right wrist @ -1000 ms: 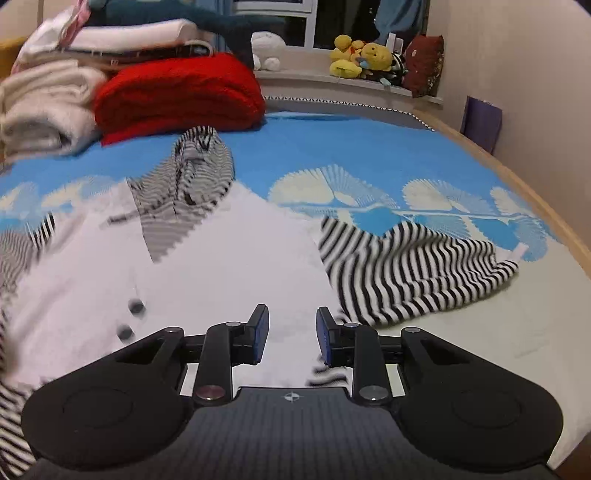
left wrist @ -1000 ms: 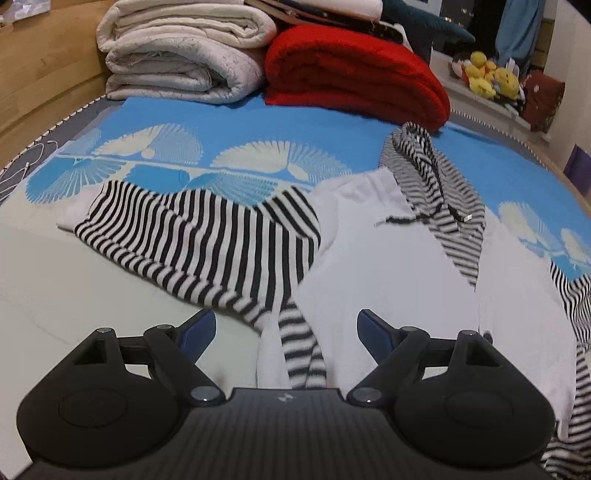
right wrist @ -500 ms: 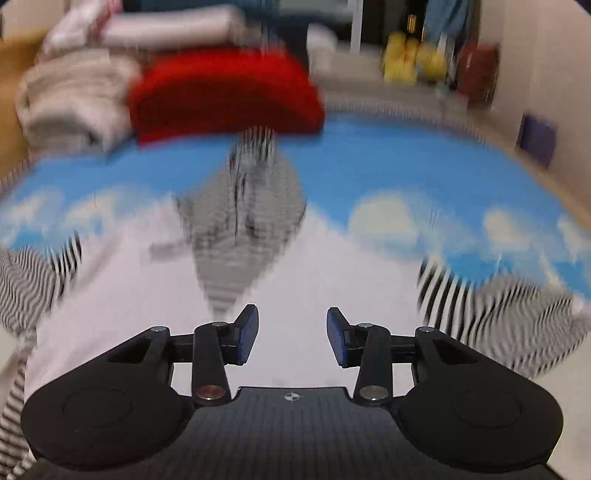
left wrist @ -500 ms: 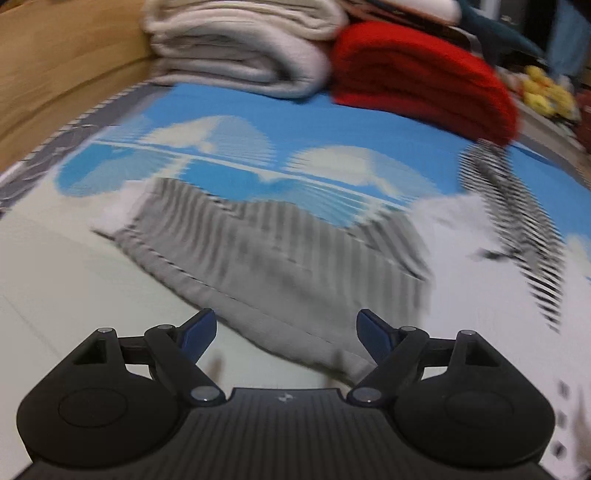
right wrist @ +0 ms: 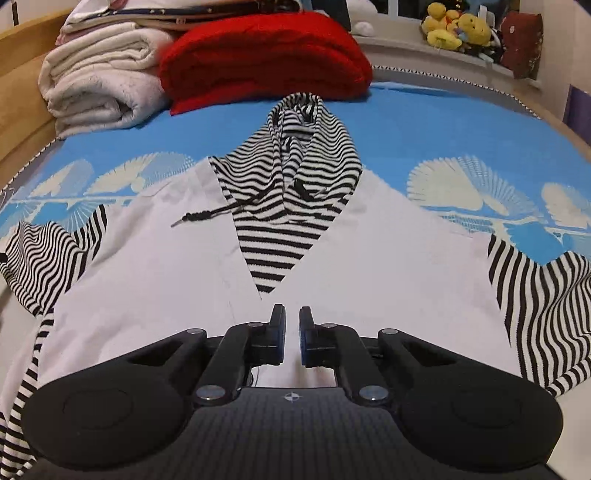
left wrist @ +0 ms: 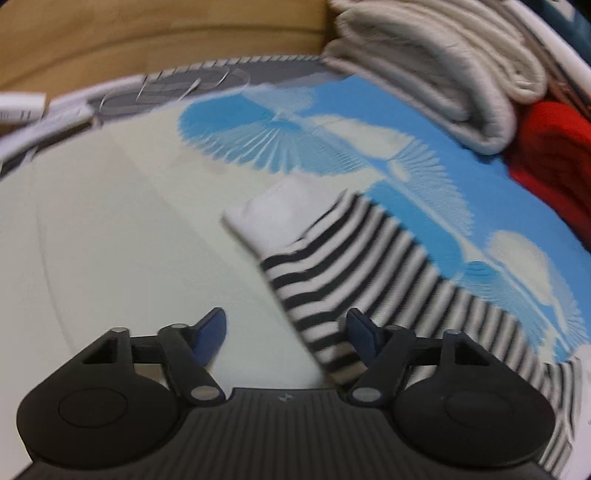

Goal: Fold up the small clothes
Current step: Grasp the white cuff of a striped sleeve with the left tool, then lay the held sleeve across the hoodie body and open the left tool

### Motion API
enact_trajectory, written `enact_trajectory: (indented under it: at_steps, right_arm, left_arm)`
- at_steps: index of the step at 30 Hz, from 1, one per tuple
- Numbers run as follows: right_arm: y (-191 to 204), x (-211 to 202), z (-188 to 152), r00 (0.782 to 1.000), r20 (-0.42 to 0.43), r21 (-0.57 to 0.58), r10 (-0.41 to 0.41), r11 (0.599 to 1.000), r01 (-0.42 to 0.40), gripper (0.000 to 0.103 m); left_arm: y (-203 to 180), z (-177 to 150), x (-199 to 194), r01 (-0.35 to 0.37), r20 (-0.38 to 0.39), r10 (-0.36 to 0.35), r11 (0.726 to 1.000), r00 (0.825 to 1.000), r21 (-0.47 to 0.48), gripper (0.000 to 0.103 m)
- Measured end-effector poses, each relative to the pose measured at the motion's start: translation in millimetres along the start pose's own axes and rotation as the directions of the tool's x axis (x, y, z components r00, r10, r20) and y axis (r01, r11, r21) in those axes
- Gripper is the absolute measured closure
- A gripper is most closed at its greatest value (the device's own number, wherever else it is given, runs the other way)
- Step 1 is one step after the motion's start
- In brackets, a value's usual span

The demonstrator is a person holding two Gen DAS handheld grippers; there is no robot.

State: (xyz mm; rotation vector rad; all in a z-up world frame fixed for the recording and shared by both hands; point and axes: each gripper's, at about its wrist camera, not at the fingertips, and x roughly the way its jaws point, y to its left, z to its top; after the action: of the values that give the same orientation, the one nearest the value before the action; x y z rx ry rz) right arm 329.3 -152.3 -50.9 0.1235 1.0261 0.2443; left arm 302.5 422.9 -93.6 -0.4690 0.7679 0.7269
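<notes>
A white hoodie (right wrist: 369,258) with a black-and-white striped hood (right wrist: 295,166) and striped sleeves lies flat on the blue patterned bedsheet (right wrist: 443,122). My right gripper (right wrist: 291,314) hovers low over the middle of its white front. Its jaws are closing and stand almost together, with only a thin slit between them and no fold of cloth seen there. In the left wrist view one striped sleeve (left wrist: 332,266) with a white cuff (left wrist: 273,214) runs diagonally. My left gripper (left wrist: 286,317) is over it, jaws closing but still wide. The sleeve's edge lies by the right finger, and the pads are clear of it.
Folded cream blankets (right wrist: 99,81) and a red blanket (right wrist: 266,55) are stacked at the head of the bed. A wooden side board (left wrist: 147,37) borders the mattress beyond the cuff. Plush toys (right wrist: 454,26) sit on a ledge at the back right.
The left gripper swung left along the sleeve to near its cuff, rolled and dropped closer. The right gripper moved over the hoodie's middle, and its jaws went from apart to almost together.
</notes>
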Motion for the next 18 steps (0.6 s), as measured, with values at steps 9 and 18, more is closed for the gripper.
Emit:
enact_trajectory:
  at_steps: [9, 18]
  right_arm:
    - [-2.5, 10.1, -2.1, 0.999, -0.045, 0.018, -0.017, 1.000, 0.018, 0.095]
    - [-35.2, 3.0, 0.2, 0.998, -0.065, 0.170, -0.025, 0.985, 0.036, 0.095]
  left_arm:
    - [-59.1, 8.7, -64.2, 0.064, 0.154, -0.100, 0.973, 0.983, 0.220, 0.102]
    - [-183.4, -66.5, -248.3, 0.619, -0.035, -0.691, 0.623, 0.722, 0.478, 0.099]
